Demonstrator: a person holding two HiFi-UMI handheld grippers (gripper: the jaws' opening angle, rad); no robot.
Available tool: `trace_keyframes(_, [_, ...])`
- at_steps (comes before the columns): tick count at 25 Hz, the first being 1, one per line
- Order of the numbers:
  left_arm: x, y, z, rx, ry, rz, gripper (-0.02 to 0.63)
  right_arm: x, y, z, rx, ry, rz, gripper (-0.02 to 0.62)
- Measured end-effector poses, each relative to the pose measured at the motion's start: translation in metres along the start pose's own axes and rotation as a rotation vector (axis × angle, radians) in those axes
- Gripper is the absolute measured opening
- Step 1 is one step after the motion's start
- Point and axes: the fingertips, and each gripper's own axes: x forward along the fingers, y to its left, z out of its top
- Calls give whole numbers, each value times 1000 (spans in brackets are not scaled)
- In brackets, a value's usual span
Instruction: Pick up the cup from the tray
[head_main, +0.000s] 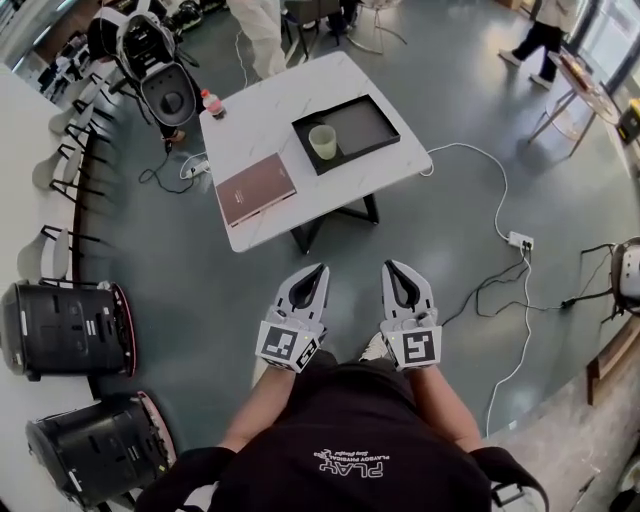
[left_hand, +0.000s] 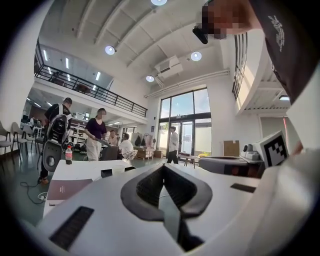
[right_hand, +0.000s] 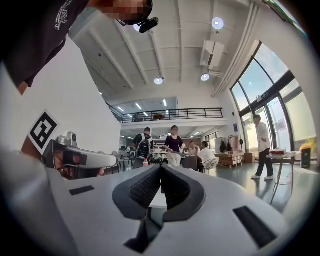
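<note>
A pale translucent cup (head_main: 323, 141) stands upright at the left end of a black tray (head_main: 366, 127) on a white marble table (head_main: 260, 133). The cup's top (left_hand: 118, 170) and the tray's edge (left_hand: 106, 173) also show faintly in the left gripper view. Both grippers are held side by side over the floor, well short of the table. My left gripper (head_main: 319, 268) is shut with nothing in it, its tips (left_hand: 162, 166) meeting. My right gripper (head_main: 389, 265) is likewise shut and empty, its tips (right_hand: 160, 167) touching.
A maroon book (head_main: 256, 187) lies on the table's near left and a red-capped bottle (head_main: 211, 102) stands at its far left corner. Cables and a power strip (head_main: 520, 241) lie on the floor to the right. Black machines (head_main: 60, 327) and chairs line the left. People stand beyond the table.
</note>
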Motion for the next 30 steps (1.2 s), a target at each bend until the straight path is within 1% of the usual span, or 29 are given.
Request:
trace_keyframes(2, [1,-1,-2,-1,5,22,8,2,-5,-1,-6,-17,10,9])
trace_keyframes(6, [3,2,-8,-9,17,50,8,11,-7,-6,-2,-14,32,9])
trace_keyframes(11, [18,29,-14,-28,21,60,8,43,-7,-14,-5,4,48,9])
trace_keyframes(17, [59,82,-6,-35,-2,36,8,101,-15,-13,-48,38,39,9])
trace_keyframes(21, [82,121,0,-38,-18,15,7,143,-16,-18,-67,91,30,9])
trace_keyframes(26, [95,168,4,-26,-17,-2,8,187,-9,-25,-67,117,8,9])
trace_keyframes(30, [98,191,6,-19,-15,-21,8,206,-2,-26,-73,136,-14,9])
